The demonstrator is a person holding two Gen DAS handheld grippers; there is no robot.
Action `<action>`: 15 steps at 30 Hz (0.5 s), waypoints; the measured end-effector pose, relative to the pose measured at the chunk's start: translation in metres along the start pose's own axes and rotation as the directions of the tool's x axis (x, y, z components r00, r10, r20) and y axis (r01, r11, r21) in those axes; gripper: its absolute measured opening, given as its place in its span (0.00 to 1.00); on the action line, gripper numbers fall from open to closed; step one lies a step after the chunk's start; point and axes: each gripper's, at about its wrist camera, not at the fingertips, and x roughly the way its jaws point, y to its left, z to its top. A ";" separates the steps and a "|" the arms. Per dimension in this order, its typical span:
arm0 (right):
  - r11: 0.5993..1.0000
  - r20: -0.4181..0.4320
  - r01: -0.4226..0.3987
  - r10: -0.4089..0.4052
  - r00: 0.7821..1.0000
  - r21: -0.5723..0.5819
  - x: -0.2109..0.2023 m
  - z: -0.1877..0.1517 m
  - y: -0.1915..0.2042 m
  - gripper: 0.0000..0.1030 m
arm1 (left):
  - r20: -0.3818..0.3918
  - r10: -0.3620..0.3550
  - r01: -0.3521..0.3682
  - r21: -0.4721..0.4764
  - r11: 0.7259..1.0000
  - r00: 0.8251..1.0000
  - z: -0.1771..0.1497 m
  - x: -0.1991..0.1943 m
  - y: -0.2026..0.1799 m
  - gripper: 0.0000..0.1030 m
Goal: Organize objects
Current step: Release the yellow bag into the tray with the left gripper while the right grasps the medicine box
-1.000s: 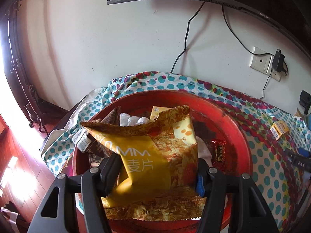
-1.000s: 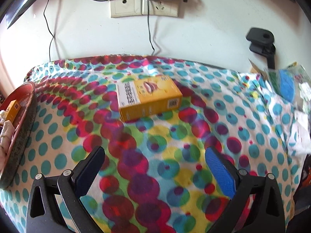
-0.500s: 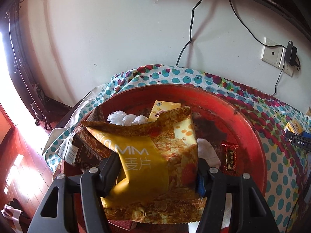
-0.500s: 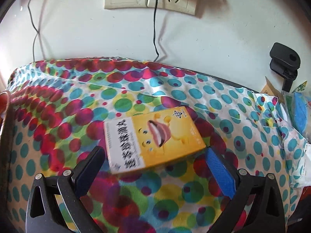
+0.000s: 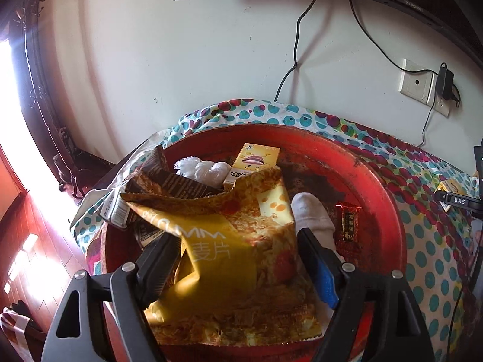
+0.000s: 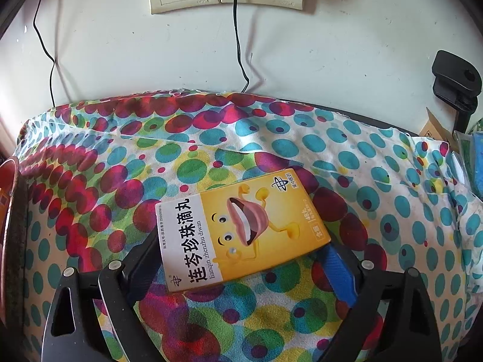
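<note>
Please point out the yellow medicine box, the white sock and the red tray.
yellow medicine box (image 6: pixel 241 232): right wrist view, top face.
white sock (image 5: pixel 311 214): left wrist view, its middle.
red tray (image 5: pixel 389 208): left wrist view, right rim.

Left gripper jaws opening, now spread clear of the yellow cereal bag lying in the red tray; right gripper advanced until the yellow medicine box sits between its closing jaws, contact uncertain.
</note>
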 end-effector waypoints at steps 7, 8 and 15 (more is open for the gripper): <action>1.000 0.013 0.012 -0.012 1.000 -0.010 -0.009 -0.007 -0.002 0.90 | 0.065 0.007 -0.009 0.036 0.999 0.998 -0.019 -0.046 -0.011 0.79; 1.000 0.013 0.013 -0.013 1.000 -0.008 -0.010 -0.010 -0.003 0.90 | 0.067 0.008 -0.011 0.041 0.999 0.998 -0.021 -0.050 -0.013 0.79; 1.000 0.038 0.005 -0.004 0.999 -0.018 -0.035 -0.025 -0.005 0.90 | 0.056 0.003 -0.005 0.026 1.000 0.998 -0.042 -0.068 -0.008 0.79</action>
